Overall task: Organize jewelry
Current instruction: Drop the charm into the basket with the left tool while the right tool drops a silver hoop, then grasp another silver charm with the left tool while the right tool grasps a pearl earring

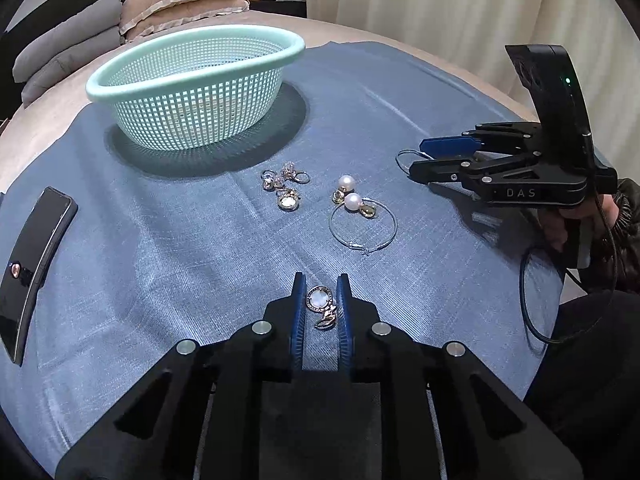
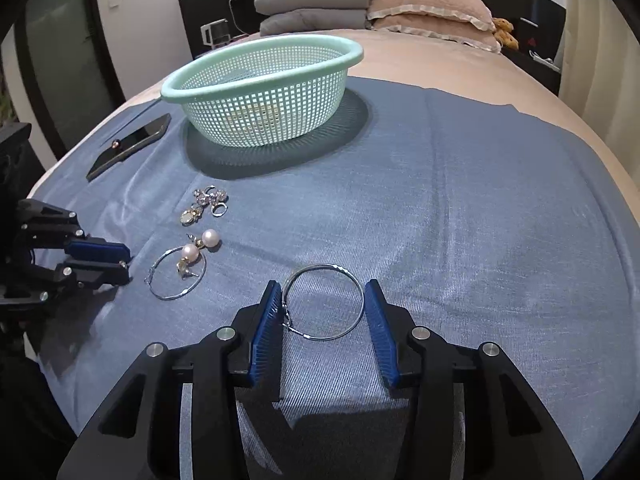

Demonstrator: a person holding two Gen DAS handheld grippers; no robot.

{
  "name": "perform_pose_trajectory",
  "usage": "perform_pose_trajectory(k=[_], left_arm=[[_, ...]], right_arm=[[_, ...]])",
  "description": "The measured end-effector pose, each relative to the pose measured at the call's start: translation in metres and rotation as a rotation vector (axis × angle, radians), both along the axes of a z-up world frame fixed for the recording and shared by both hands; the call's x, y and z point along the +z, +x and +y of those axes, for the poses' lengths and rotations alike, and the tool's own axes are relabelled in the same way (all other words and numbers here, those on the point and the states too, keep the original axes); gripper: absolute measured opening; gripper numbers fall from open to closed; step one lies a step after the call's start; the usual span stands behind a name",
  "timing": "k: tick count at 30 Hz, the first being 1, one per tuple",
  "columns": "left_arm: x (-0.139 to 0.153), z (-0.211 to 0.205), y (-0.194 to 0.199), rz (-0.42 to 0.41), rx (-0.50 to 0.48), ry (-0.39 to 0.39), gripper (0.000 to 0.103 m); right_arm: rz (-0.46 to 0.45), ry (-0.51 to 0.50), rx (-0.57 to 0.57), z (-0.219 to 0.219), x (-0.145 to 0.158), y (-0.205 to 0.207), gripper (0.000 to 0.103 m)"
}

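the left wrist view alone shows the left gripper (image 1: pixel 320 304) with its jaws drawn narrow around a round shell-faced earring (image 1: pixel 320 300) on the blue cloth (image 1: pixel 160 240); whether the pads press it, i cannot tell. the right wrist view alone shows the right gripper (image 2: pixel 324 312) with jaws half wide around a thin silver hoop (image 2: pixel 324 306), left pad touching its rim, right pad just clear. between them lie pearl earrings (image 1: pixel 350 196), a second hoop (image 1: pixel 362 226) and a crystal cluster (image 1: pixel 284 184). the mint basket (image 1: pixel 192 60) stands beyond, a phone (image 1: pixel 32 264) at the left.
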State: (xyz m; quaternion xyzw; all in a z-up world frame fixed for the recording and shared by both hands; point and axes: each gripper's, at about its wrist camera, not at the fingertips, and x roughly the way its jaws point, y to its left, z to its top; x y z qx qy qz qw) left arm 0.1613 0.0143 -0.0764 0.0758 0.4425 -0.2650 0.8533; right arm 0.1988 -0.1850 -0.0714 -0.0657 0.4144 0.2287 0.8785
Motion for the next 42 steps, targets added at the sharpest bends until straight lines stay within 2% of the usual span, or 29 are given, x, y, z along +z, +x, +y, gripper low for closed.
perform_pose_trajectory(k=[6, 11, 19, 23, 25, 28, 33, 38, 42], left_arm=[[0.021, 0.012, -0.017, -0.016, 0.032, 0.011, 0.016], [0.062, 0.036, -0.010, -0.080, 0.108, -0.001, 0.016], [0.143, 0.054, 0.033, -0.221, 0.190, 0.004, 0.016], [0.165, 0.050, 0.064, -0.252, 0.181, -0.018, 0.016], [0.166, 0.046, 0.079, -0.248, 0.189, -0.011, 0.016], [0.157, 0.042, 0.109, -0.193, 0.185, -0.022, 0.016], [0.129, 0.038, 0.148, -0.090, 0.195, -0.065, 0.016], [0.094, 0.027, 0.167, -0.012, 0.226, -0.030, 0.016], [0.081, 0.028, 0.172, 0.023, 0.240, -0.031, 0.016]], right_arm=[[-0.030, 0.029, 0.004, -0.009, 0.019, -0.020, 0.041], [-0.121, 0.033, 0.039, -0.001, 0.060, -0.020, 0.041], [-0.308, 0.056, 0.075, 0.027, 0.132, 0.005, 0.041], [-0.343, 0.116, 0.081, 0.037, 0.156, 0.033, 0.041], [-0.364, 0.157, 0.095, 0.044, 0.162, 0.043, 0.041], [-0.364, 0.148, 0.087, 0.058, 0.159, 0.062, 0.041], [-0.273, 0.107, 0.065, 0.082, 0.127, 0.093, 0.041], [-0.158, 0.051, 0.034, 0.100, 0.083, 0.119, 0.041], [-0.135, 0.042, 0.027, 0.103, 0.074, 0.121, 0.042]])
